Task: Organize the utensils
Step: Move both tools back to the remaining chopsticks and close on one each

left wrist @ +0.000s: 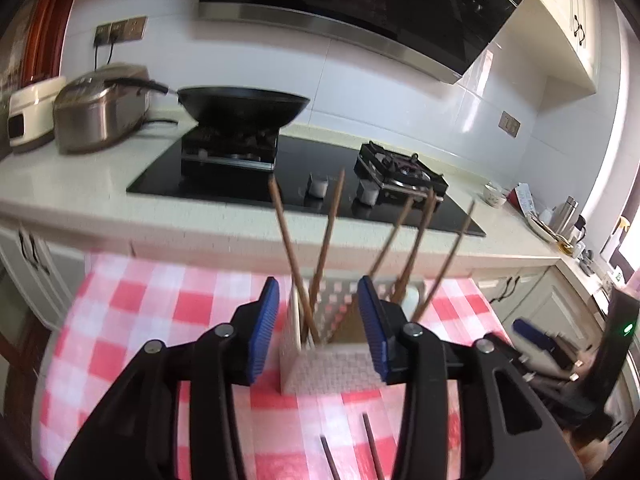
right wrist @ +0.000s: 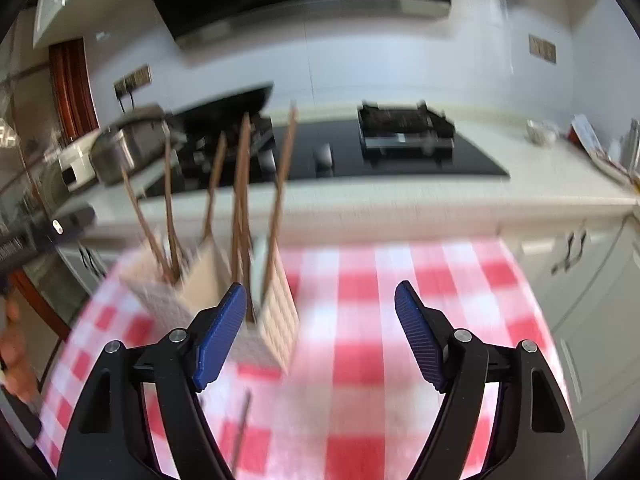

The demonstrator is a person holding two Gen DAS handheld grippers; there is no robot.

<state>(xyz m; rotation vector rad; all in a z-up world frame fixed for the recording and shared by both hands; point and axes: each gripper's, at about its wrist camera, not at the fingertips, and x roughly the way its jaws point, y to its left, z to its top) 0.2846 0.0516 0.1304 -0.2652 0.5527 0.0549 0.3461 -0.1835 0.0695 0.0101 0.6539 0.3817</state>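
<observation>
A white woven utensil holder point(left wrist: 332, 372) stands on the red-and-white checked cloth point(left wrist: 132, 312), with several brown chopsticks point(left wrist: 286, 236) upright in its compartments. My left gripper point(left wrist: 318, 328) is open just in front of the holder, which shows through the gap between the blue pads point(left wrist: 262, 332), and they do not press on it. Two loose chopsticks point(left wrist: 371, 446) lie on the cloth below the jaws. In the right wrist view the holder point(right wrist: 276, 320) stands to the left, partly behind the left pad. My right gripper point(right wrist: 320, 336) is wide open over bare cloth, and one loose chopstick point(right wrist: 241, 432) lies beneath it.
Behind the table runs a pale counter point(left wrist: 80, 184) with a black glass hob point(left wrist: 224, 172), a black wok point(left wrist: 240, 106) on its left burner and a steel rice cooker point(left wrist: 100, 112). Bowls and bottles point(left wrist: 560, 220) crowd the right end. White cabinets point(right wrist: 592, 280) stand to the right.
</observation>
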